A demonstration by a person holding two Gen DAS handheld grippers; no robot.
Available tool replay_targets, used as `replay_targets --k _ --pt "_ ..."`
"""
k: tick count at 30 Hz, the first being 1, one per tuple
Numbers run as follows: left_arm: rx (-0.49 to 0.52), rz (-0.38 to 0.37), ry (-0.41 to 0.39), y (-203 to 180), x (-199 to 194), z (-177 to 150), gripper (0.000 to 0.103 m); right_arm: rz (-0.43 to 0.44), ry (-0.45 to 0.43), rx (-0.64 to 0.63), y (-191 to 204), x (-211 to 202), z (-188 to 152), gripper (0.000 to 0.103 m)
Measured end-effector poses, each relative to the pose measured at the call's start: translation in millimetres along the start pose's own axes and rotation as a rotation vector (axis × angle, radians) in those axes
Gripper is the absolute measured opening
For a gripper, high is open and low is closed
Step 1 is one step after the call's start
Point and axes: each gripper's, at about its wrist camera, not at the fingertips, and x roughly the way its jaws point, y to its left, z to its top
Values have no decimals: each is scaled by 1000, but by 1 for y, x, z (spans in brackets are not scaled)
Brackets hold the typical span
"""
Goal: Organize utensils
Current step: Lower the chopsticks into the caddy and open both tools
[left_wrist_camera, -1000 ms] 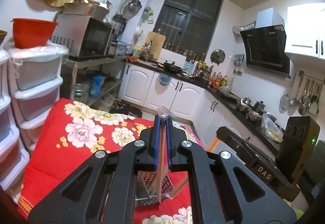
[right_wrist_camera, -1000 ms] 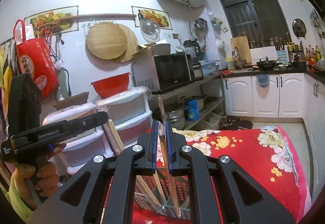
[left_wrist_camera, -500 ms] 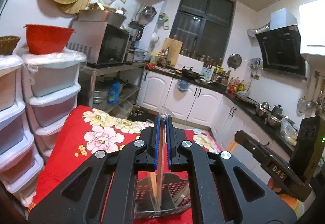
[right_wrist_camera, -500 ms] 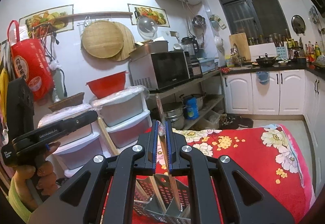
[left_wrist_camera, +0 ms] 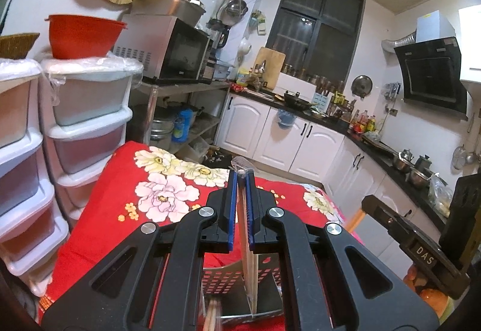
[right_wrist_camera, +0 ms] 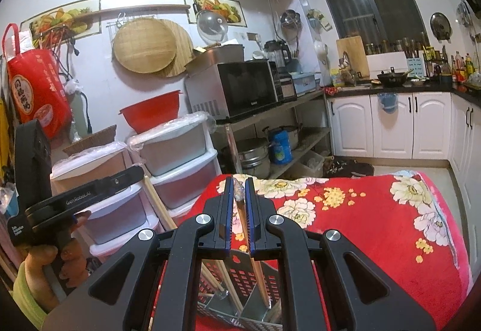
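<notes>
Each gripper, the left gripper (left_wrist_camera: 241, 180) and the right gripper (right_wrist_camera: 239, 189), has its jaws clamped on a chopstick (left_wrist_camera: 247, 253) held nearly upright above the perforated utensil holder (right_wrist_camera: 240, 280) on the red flowered cloth (right_wrist_camera: 375, 226), apparently so the tips drop into its compartments.

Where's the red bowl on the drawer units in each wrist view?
Left wrist: red bowl at upper left, on top of the plastic-covered white drawer unit, left of the microwave.
Right wrist: red bowl left of centre, on that drawer unit, lower left of the microwave.
Shared landmark: the microwave.
</notes>
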Motion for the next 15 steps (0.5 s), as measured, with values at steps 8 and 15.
replay_targets --k 8,15 --pt "18 -19 55 -5 16 -18 1 -4 39 10 -4 13 -11 8" --pt "22 -28 101 -6 27 -35 1 -15 72 26 -10 23 -22 8"
